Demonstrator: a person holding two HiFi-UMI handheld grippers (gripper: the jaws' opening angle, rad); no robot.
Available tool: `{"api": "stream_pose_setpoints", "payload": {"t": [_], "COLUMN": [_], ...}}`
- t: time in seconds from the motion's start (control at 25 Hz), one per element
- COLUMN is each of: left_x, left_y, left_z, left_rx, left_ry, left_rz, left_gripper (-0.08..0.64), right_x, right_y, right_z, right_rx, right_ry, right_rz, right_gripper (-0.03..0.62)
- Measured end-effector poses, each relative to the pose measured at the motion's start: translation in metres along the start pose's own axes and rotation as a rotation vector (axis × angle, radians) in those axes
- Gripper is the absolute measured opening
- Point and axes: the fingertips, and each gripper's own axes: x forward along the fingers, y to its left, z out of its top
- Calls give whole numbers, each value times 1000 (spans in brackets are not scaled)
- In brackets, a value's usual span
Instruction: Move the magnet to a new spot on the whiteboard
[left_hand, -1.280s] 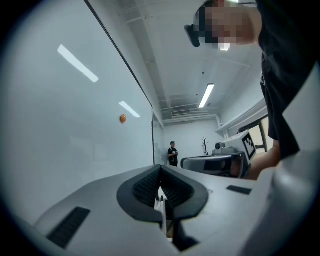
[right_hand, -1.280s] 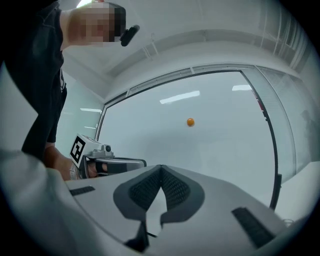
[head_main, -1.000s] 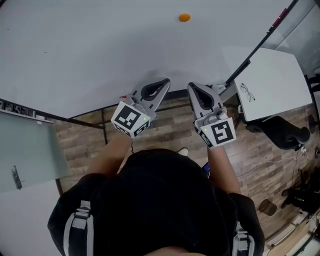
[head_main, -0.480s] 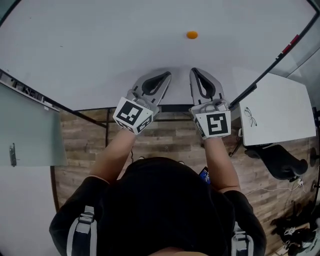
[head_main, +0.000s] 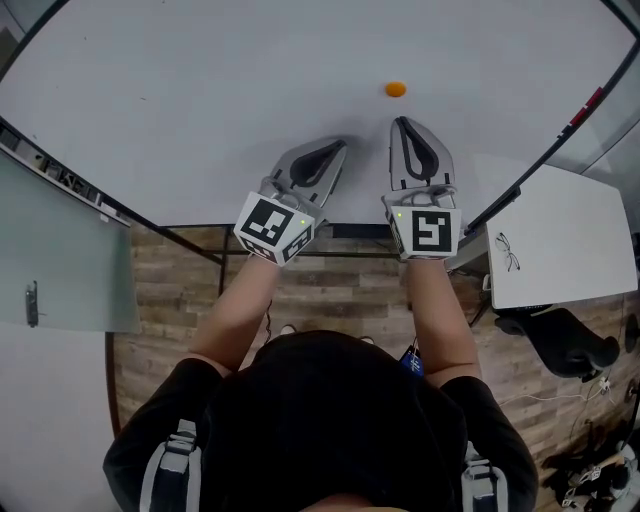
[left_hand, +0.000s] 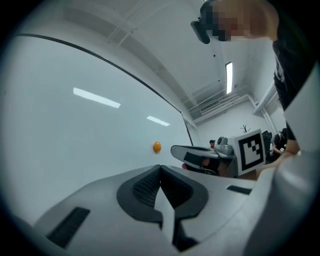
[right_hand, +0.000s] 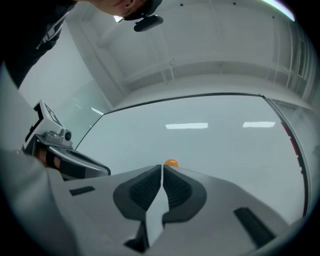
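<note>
- Desk (head_main: 560, 240) with glasses (head_main: 508, 252), at 4 o'clock from the right gripper (head_main: 402, 121).
- Left gripper (head_main: 338, 146): jaws pressed together with nothing between them, tips aimed at about 1 o'clock across the whiteboard (head_main: 180, 90).
- Right gripper: at 3 o'clock of the left one, jaws closed tight and empty, pointing at 12 o'clock.
- Magnet (head_main: 396, 89): small and orange, stuck on the whiteboard near the right gripper's tips at 12 o'clock, untouched. It sits at 1 o'clock from the left gripper.
</note>
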Motion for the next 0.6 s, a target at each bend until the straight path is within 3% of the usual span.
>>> {"api": "stream_pose_setpoints", "payload": {"t": [0.36, 0.6], "left_x": [-3, -1], "left_y": [11, 18], "left_z": [-4, -4], "left_rx": [3, -13], "left_ry": [4, -7], "left_rz": [-3, 6], "left_gripper": [5, 5], "right_x": [21, 33], "right_y": [-4, -8], "right_z": [7, 9], "right_rx": [-36, -99], "right_ry": [-19, -28], "right_rz": [-89, -147], "right_gripper": [53, 129]}}
